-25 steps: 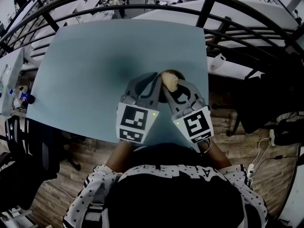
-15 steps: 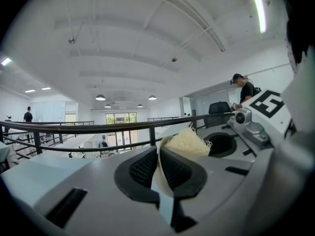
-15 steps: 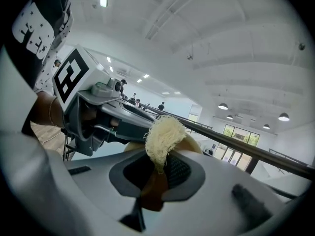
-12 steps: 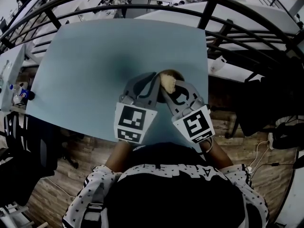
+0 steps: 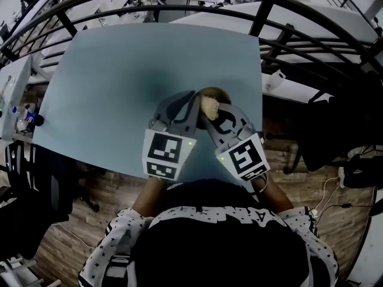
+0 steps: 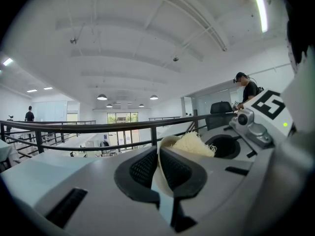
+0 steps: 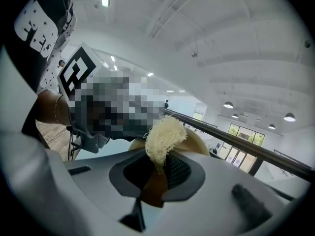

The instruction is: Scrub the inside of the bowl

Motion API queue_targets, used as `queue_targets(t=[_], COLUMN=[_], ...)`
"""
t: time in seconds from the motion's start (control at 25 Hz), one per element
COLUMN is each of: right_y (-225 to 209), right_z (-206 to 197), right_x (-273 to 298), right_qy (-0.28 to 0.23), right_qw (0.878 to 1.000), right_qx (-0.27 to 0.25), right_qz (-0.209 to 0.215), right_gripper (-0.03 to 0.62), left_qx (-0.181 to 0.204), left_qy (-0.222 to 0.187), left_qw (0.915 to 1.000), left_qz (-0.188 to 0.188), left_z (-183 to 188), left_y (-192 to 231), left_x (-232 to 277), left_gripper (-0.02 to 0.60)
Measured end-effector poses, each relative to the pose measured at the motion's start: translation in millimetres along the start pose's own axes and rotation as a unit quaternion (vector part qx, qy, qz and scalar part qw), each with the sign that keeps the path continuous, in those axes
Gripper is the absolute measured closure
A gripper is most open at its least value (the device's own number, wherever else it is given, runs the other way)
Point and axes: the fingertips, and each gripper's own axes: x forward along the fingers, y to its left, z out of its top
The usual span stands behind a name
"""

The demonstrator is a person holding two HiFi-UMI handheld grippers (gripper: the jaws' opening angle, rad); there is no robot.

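My left gripper [image 6: 158, 169] jaws pinching the bowl [image 6: 164, 141] rim, my right gripper [image 7: 160, 170] jaws clamped on a pale fibrous scrubber [image 7: 165, 133], scrubber inside bowl, bowl over near edge of blue desk [image 5: 119, 82], just ahead of me.

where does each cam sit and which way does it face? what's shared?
Head view: on the person's head, facing steeply down at the table; shows shirt, forearms, left gripper, right gripper, bowl, scrubber.
Left gripper view: on the left gripper, facing along its jaws, shut on the bowl's rim, toward a railing; right gripper's cube at right.
Right gripper view: on the right gripper, facing along its jaws, shut on the scrubber; left gripper's cube, forearm, shirt upper left.
Shared: all see bowl and scrubber.
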Motion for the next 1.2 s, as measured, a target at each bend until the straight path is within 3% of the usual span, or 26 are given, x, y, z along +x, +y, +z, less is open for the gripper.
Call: queue_targets(t=[0.52,0.76,1.2], right_y=[17,25,23], right_z=[-5,-10,-18], right_x=[2,4,2], right_qy=[0.000,0.017,0.040], right_qw=[0.999,0.998,0.997], right_qx=[0.018,-0.006,-0.045], right_qz=[0.035,0.055,0.042], right_gripper=[0.534,0.534,0.534], left_qx=[-0.002,-0.004,-0.016], left_qy=[-0.003,0.004,0.005], left_qw=[1.0000,1.0000,0.9999], left_qz=[0.005,0.003,-0.001], left_z=[0,-4,-7], left_y=[3,6,9], left_x=[-1,-3,-4], left_gripper=[0.555,0.557,0.556])
